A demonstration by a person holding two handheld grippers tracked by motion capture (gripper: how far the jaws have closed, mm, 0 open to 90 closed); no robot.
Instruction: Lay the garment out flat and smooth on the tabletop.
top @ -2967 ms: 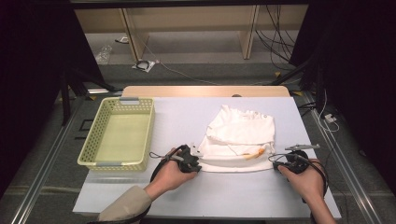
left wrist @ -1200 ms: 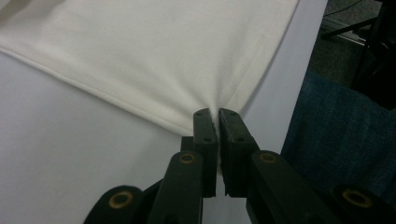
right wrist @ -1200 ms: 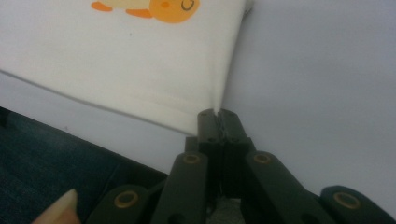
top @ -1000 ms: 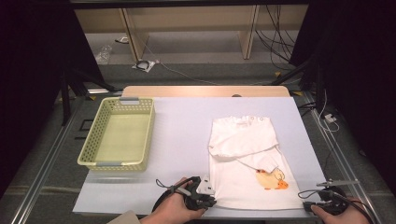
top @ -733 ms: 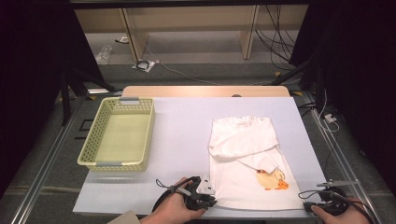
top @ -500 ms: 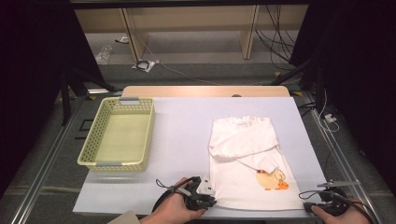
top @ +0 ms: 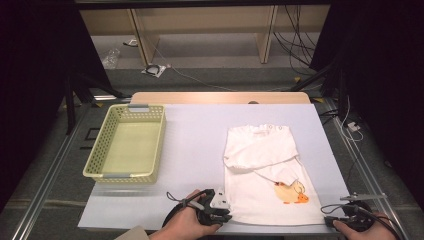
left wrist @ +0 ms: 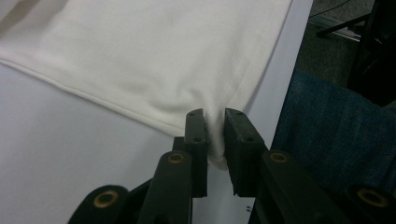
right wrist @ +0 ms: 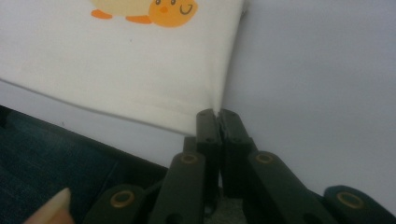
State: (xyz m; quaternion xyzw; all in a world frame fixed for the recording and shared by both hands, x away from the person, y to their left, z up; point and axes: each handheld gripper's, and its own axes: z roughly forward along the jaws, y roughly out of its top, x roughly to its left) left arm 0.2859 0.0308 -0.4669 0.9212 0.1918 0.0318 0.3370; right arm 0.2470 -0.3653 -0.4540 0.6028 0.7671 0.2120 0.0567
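White tabletop [top: 200,150] below me: both hands low at its near edge. My left gripper [left wrist: 215,128], jaws just easing apart, and pressed-together right gripper [right wrist: 217,122] pinch the white duck-print baby shirt's [top: 265,175] bottom corners.

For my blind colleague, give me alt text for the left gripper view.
The black left gripper has a corner of the white cotton shirt between its jaws, which have just been opening. The shirt lies flat on a white table, with blue denim fabric at right.
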